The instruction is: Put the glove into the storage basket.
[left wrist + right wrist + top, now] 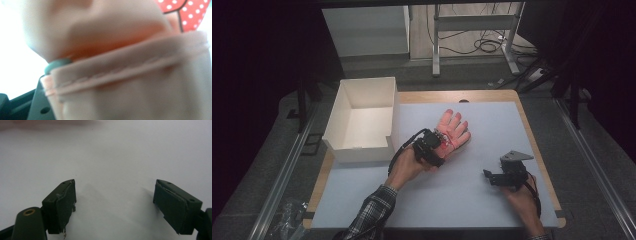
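Left tool (439, 145) sits at the cuff of the pink glove (453, 129) lying mid-tabletop (472, 195); you cannot tell whether it is pinching the hem. Right tool (115, 202) hangs spread and empty. Lift carelessly and one thin fabric layer could slip free beside the white box (362, 120).

Wooden table (507, 93), top almost wholly covered by a pale sheet (452, 200); wood shows as a strip along the far edge and down both sides. On it: 1 open white box (362, 120) at the far left corner, its near left part overhanging the table edge, and 1 pink glove (453, 129) near the centre, palm flat, fingers pointing to the far side, just right of the box.
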Available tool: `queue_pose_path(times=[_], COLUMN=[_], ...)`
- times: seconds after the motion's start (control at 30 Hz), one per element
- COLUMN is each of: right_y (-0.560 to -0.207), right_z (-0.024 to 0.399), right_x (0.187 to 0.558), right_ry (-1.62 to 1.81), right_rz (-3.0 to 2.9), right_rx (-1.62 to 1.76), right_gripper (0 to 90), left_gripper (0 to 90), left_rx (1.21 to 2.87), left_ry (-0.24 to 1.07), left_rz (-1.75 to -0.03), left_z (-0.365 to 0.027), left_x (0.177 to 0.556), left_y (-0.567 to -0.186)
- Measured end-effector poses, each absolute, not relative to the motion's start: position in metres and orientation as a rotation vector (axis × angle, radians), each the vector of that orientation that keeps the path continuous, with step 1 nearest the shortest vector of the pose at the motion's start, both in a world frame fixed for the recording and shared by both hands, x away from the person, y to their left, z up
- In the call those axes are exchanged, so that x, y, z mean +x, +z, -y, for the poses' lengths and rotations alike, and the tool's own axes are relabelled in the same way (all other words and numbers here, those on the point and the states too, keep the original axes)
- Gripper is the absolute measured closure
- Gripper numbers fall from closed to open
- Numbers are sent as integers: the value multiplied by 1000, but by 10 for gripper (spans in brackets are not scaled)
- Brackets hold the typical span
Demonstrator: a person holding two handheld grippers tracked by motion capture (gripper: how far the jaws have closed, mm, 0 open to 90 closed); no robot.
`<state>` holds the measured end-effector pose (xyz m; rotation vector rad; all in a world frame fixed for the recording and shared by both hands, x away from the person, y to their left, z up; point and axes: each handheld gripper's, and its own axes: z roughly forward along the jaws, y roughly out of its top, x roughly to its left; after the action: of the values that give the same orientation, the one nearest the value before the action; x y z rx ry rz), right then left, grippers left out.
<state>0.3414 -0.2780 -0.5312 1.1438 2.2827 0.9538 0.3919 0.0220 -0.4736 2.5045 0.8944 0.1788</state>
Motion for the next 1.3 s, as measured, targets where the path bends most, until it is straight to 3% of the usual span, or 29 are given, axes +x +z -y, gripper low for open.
queue_pose_path(times=[0.8,1.3], right_y=[-531,-531], right_z=[278,278], right_x=[341,341], right_ry=[957,958], right_rz=[-2282,-2282], right_rx=[1144,1144], right_gripper=[187,187], left_gripper=[361,358], left_rx=[2408,2316], left_ry=[276,344], left_rz=[-1047,-1235], left_z=[-51,-107], left_x=[420,444], left_y=[-394,-353])
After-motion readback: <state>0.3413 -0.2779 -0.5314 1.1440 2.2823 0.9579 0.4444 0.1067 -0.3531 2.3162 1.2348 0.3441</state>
